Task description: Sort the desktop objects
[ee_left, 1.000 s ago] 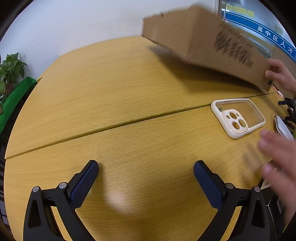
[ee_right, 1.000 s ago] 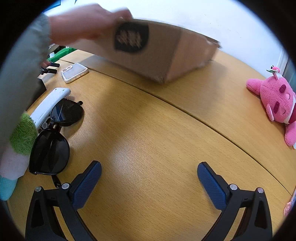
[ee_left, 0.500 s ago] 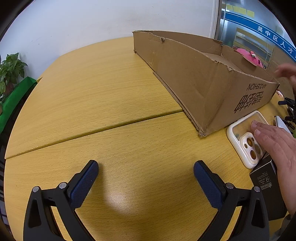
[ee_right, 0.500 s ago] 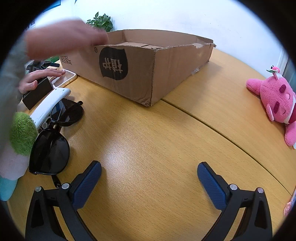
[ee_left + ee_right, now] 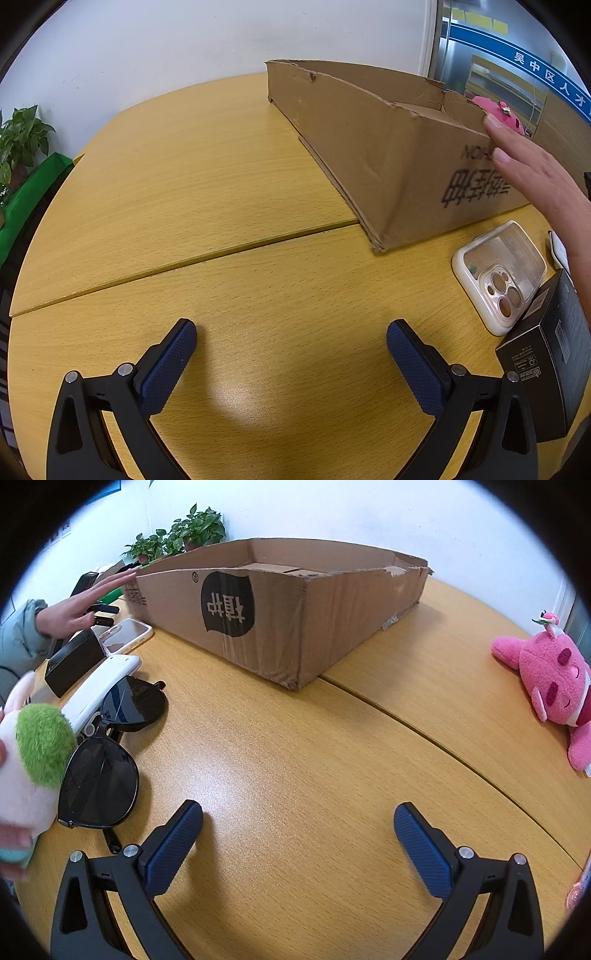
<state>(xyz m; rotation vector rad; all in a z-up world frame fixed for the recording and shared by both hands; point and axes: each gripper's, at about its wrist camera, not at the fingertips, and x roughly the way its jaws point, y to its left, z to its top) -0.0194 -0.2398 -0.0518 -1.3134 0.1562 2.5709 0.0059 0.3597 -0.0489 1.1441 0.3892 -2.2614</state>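
Cardboard box — black label, Chinese characters.

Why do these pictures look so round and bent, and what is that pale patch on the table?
Left wrist view: a fisheye lens bows the table seam and darkens the corners; the pale patch between the open fingers is lamp glare. Right wrist view: same bending, softer sheen on the wood, sunglasses lenses reflect light, and the green-topped plush toy at the left edge looks blurred.

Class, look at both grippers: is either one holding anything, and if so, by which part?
Nothing is held. The left gripper and the right gripper both stand open over bare table, apart from the cardboard box and sunglasses.
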